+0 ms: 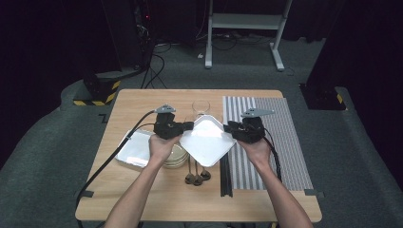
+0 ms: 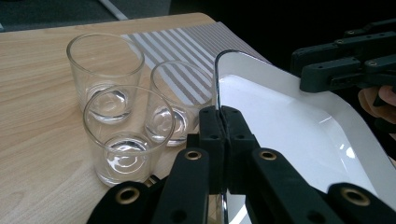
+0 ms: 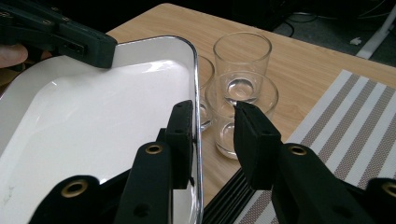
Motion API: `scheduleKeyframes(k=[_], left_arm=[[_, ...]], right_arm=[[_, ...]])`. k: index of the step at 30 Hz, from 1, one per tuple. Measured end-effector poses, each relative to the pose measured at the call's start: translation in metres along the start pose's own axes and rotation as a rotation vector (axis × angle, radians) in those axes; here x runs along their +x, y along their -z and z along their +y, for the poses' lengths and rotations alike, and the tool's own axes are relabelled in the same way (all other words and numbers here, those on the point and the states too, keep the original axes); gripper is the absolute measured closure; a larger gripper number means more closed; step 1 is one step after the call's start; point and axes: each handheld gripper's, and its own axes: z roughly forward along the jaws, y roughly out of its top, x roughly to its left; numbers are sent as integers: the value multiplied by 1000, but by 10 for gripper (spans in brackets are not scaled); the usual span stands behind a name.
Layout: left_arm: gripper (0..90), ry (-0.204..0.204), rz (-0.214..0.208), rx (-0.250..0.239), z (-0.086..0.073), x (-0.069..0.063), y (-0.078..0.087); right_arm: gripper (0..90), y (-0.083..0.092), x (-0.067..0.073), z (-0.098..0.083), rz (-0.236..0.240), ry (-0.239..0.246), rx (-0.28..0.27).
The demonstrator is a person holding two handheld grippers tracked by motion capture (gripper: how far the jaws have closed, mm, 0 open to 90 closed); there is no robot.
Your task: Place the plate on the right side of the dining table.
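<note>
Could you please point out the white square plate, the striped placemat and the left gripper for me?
white square plate (image 1: 207,141): high view, its flat centre.
striped placemat (image 1: 280,137): high view, bare striped middle.
left gripper (image 2: 223,122): left gripper view, between its fingertips, clamped on the plate's rim.

Your high view looks forward and down from above your side of the light wooden table (image 1: 142,190). Your left gripper view sits close behind its black jaws, facing the square white plate (image 2: 299,126). Your right gripper view faces that plate (image 3: 88,126) from its opposite rim. Both share the three clear glass tumblers (image 2: 126,135) (image 3: 238,112) beside the plate.
</note>
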Motion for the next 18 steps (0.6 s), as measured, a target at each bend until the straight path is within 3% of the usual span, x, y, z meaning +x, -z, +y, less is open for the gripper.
scheduleKeyframes(k=[18], left_arm=[[883, -12, -1, -1, -1, -3, 1]], right_arm=[[790, -26, 6, 14, 45, 2, 35]])
